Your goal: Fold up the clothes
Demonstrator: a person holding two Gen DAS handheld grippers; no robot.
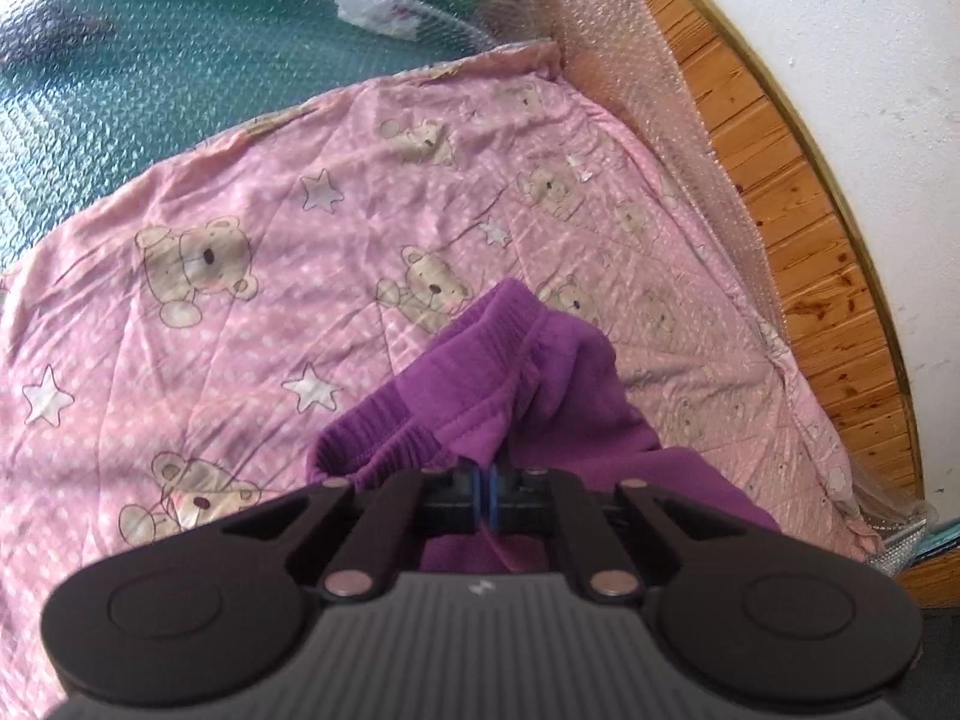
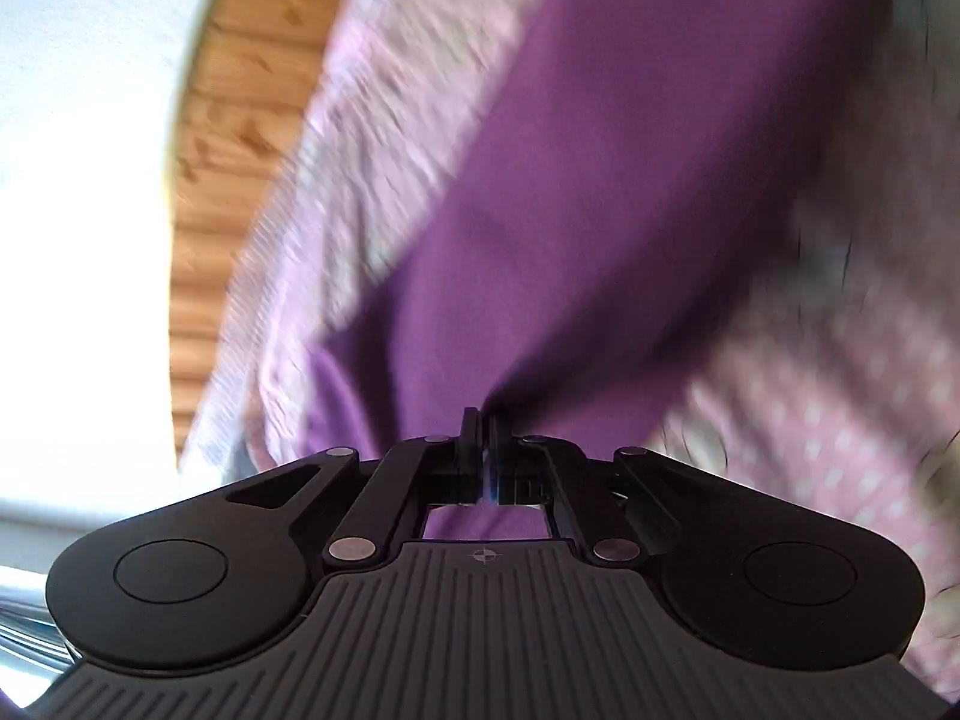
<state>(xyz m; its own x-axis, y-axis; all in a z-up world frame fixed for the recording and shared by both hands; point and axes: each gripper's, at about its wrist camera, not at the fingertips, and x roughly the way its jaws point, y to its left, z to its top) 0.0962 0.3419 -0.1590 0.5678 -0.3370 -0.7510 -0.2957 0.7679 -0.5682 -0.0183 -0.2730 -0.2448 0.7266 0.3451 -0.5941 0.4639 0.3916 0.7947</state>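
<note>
A purple garment [image 1: 480, 372] is being held by both grippers above a bed. In the left wrist view, the left gripper [image 1: 487, 489] is sitting at bottom centre of the frame, its jaws pressed together on a fold of the purple fabric just below the gathered elastic waistband [image 1: 510, 330]. The rest of the cloth is being bunched up from the jaws toward mid-frame, with more of it draping away to the lower right.

In the right wrist view, the right gripper [image 2: 485, 450] is likewise being shown at bottom centre, its jaws closed tight on a pinch of the same garment [image 2: 600, 180], which is stretching away toward the upper right as a broad purple band. This view is heavily blurred, so little finer detail can be told.

Beneath the garment, a pink quilt [image 1: 240, 312] printed with teddy bears, stars and white dots is being spread across the bed, filling the middle of the left view. Beyond it, at upper left, a green surface under bubble wrap [image 1: 150, 60] is being seen. Along the right edge, a wooden board [image 1: 798, 252] is running beside a white wall [image 1: 870, 90].
</note>
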